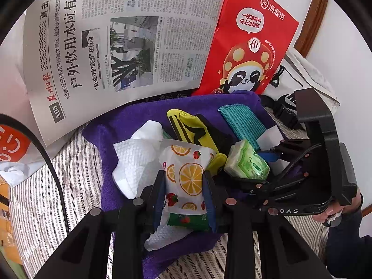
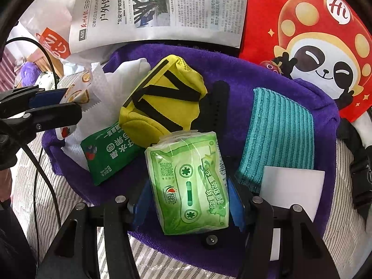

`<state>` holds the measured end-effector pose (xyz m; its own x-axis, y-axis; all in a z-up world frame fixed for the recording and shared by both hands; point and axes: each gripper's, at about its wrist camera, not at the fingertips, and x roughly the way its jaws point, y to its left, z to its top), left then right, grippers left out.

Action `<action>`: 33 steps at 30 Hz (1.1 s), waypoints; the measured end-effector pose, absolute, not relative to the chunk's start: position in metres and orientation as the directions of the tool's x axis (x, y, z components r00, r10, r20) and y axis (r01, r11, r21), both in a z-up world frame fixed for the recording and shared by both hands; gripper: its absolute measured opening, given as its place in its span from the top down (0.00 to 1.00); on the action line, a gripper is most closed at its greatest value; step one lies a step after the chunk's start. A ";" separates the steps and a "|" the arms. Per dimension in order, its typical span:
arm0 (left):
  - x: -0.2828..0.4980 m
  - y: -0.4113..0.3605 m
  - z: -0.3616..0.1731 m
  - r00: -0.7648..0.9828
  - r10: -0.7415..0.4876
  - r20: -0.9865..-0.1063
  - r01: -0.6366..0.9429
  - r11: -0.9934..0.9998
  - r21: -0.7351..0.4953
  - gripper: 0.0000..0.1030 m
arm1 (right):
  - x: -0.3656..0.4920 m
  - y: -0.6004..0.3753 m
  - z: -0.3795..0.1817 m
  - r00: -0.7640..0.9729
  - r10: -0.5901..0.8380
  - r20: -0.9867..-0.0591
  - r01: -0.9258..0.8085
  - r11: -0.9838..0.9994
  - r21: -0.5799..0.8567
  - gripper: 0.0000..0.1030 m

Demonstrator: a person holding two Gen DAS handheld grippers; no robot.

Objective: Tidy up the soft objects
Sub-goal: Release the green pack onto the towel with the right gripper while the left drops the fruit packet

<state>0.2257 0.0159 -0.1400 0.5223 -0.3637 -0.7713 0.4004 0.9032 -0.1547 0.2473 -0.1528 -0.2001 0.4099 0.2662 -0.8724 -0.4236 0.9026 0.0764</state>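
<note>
A purple towel (image 1: 130, 125) lies spread on striped bedding with soft items piled on it. My left gripper (image 1: 183, 174) is shut on a white packet printed with oranges and strawberries (image 1: 186, 176), its blue pads pressing both sides, above a white paper towel (image 1: 134, 158). My right gripper (image 2: 188, 186) is shut on a green tissue pack (image 2: 188, 186), low over the towel (image 2: 232, 69). Beyond the pack lie a yellow pouch with black stripes (image 2: 162, 102), a teal ribbed cloth (image 2: 279, 134) and a green sachet (image 2: 109, 155). The left gripper (image 2: 67, 103) shows at the left edge of the right wrist view.
A newspaper (image 1: 116, 34) and a red panda-print bag (image 1: 251, 46) lean behind the towel. A white card (image 2: 293, 183) lies beside the teal cloth. A black strap with buckle (image 2: 358, 174) sits at the right. A black cable (image 1: 53, 167) crosses the striped bedding (image 1: 46, 197).
</note>
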 end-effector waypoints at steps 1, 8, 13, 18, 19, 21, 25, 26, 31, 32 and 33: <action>0.226 0.015 -0.141 0.521 -0.362 -0.773 0.402 0.903 -0.151 0.72 | 0.246 -0.153 -0.200 0.409 0.268 -0.872 -0.429 0.900 0.076 0.38; 0.225 0.009 -0.145 0.508 -0.359 -0.783 0.428 0.894 -0.132 0.72 | 0.235 -0.155 -0.178 0.451 0.282 -0.847 -0.467 0.883 0.046 0.26; 0.226 0.012 -0.147 0.498 -0.357 -0.790 0.427 0.894 -0.134 0.72 | 0.230 -0.170 -0.159 0.475 0.328 -0.817 -0.462 0.882 0.086 0.25; 0.223 0.001 -0.154 0.467 -0.362 -0.807 0.465 0.876 -0.124 0.72 | 0.225 -0.196 -0.137 0.537 0.300 -0.788 -0.415 0.908 0.062 0.25; 0.222 -0.004 -0.157 0.460 -0.357 -0.813 0.478 0.871 -0.112 0.72 | 0.225 -0.202 -0.134 0.545 0.298 -0.784 -0.404 0.912 0.066 0.25; 0.221 -0.015 -0.163 0.444 -0.342 -0.828 0.496 0.863 -0.091 0.72 | 0.227 -0.217 -0.130 0.554 0.289 -0.781 -0.380 0.922 0.072 0.25; 0.222 -0.029 -0.180 0.412 -0.308 -0.858 0.509 0.858 -0.064 0.71 | 0.232 -0.238 -0.128 0.565 0.275 -0.778 -0.323 0.941 0.098 0.25; 0.223 -0.031 -0.183 0.410 -0.295 -0.863 0.508 0.860 -0.053 0.70 | 0.233 -0.242 -0.128 0.566 0.278 -0.776 -0.314 0.943 0.109 0.25; 0.222 -0.036 -0.189 0.409 -0.278 -0.869 0.519 0.854 -0.029 0.66 | 0.233 -0.258 -0.126 0.568 0.284 -0.773 -0.274 0.950 0.147 0.25; 0.223 -0.037 -0.189 0.407 -0.276 -0.871 0.520 0.854 -0.028 0.65 | 0.232 -0.261 -0.125 0.570 0.282 -0.772 -0.265 0.952 0.152 0.25; 0.222 -0.038 -0.190 0.402 -0.280 -0.872 0.522 0.852 -0.033 0.63 | 0.232 -0.262 -0.124 0.571 0.282 -0.771 -0.261 0.953 0.155 0.25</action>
<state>0.2219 -0.0376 -0.1901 0.4018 -0.2799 -0.8719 0.5222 0.8522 -0.0328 0.2322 -0.2616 -0.1244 0.5712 0.2817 -0.7710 -0.2608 0.9529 0.1550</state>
